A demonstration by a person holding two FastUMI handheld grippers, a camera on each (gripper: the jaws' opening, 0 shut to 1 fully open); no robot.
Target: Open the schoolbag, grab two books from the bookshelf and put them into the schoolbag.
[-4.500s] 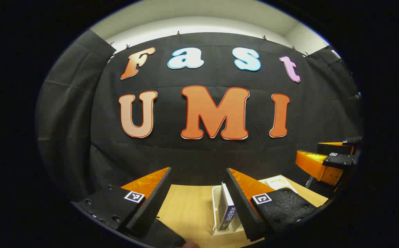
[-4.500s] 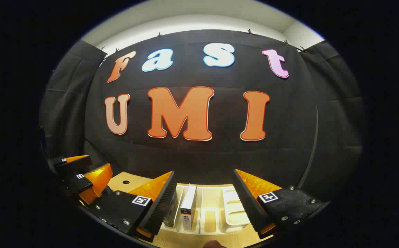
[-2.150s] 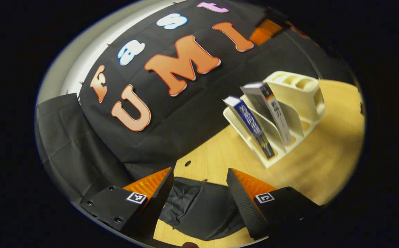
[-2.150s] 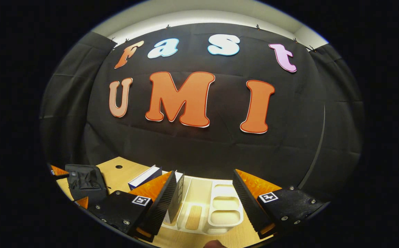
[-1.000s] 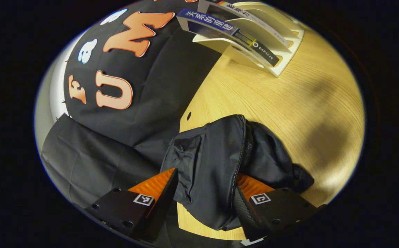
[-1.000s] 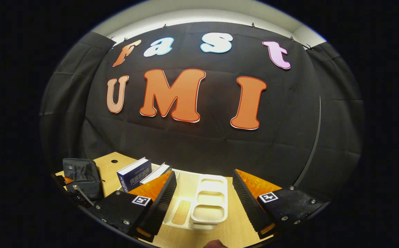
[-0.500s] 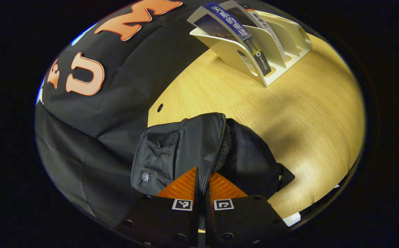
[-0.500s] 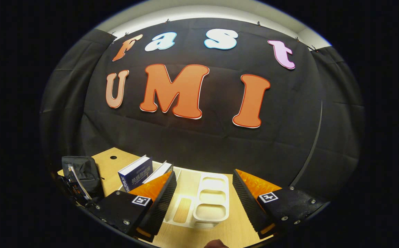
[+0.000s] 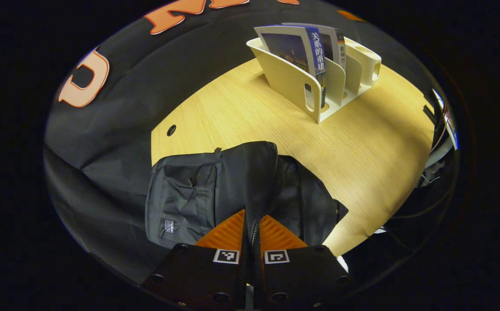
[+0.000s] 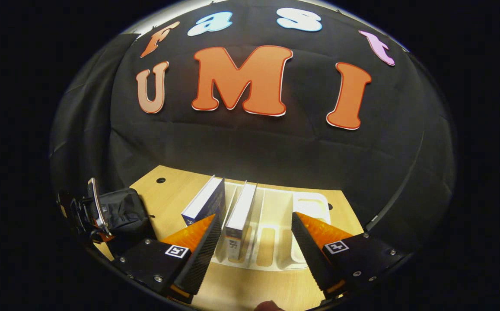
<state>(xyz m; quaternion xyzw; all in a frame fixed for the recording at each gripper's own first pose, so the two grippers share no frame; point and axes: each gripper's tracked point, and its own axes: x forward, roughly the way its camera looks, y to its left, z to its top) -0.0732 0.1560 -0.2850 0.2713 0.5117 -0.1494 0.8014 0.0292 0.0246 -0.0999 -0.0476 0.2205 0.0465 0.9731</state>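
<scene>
Since the earlier frame, left gripper [image 9: 251, 224] fingers have closed on the schoolbag [image 9: 232, 181] zipper at the counter's left edge, right gripper [image 10: 254, 233] open before the bookshelf [image 10: 275, 242]; next, pull the zipper open.

You see a black fabric schoolbag [image 9: 215, 185] with a small white-and-black label patch on its front pocket, lying on a pale yellow wood-grain table [image 9: 362, 142] marked with fine parallel lines. The cream-white plastic bookshelf [image 9: 295, 84] holds a dark-blue-covered book [image 9: 295, 47] whose spine carries white characters, and a white-spined book [image 10: 240, 211] with black print near its foot. Each gripper body bears a square black-and-white coded marker [image 10: 176, 251].
</scene>
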